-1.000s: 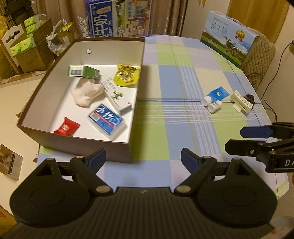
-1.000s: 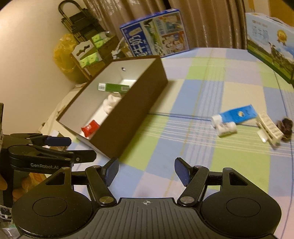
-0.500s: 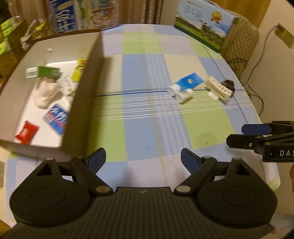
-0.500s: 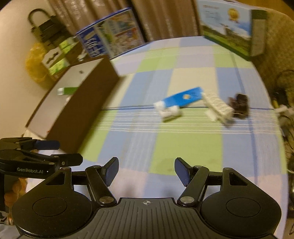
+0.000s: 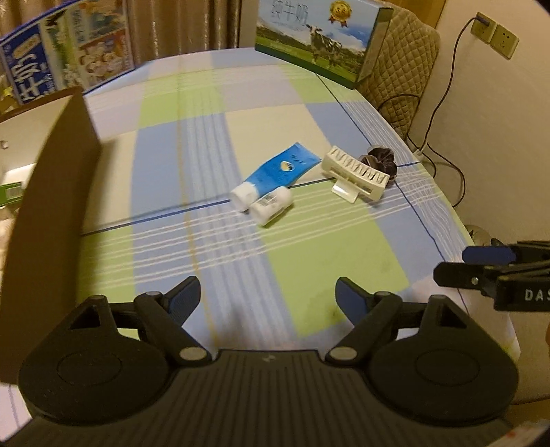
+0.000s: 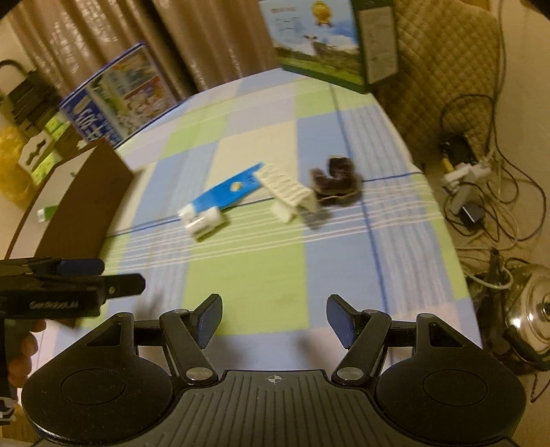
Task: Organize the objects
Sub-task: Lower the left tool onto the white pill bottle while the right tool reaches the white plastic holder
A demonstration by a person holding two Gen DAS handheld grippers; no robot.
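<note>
Your left gripper (image 5: 268,292) tilts down over the near desk (image 5: 309,247), fingers apart and just narrowed, nothing between them. Your right gripper (image 6: 273,318) tilts likewise, fingers apart and empty; its side reads "DAS". The blue tube (image 5: 278,170), white bottle (image 5: 271,205), white clip (image 5: 355,177) and a dark, blurred lump (image 5: 381,163), perhaps a scrunchie, lie mid-desk. The brown box (image 5: 48,213) has slid left since before.

Dim warm light; brown curtains (image 5: 192,24) behind checked tablecloth (image 5: 213,144), quilted chair (image 5: 402,75) beyond, wall socket (image 5: 495,34) with trailing cable on cream wall.
</note>
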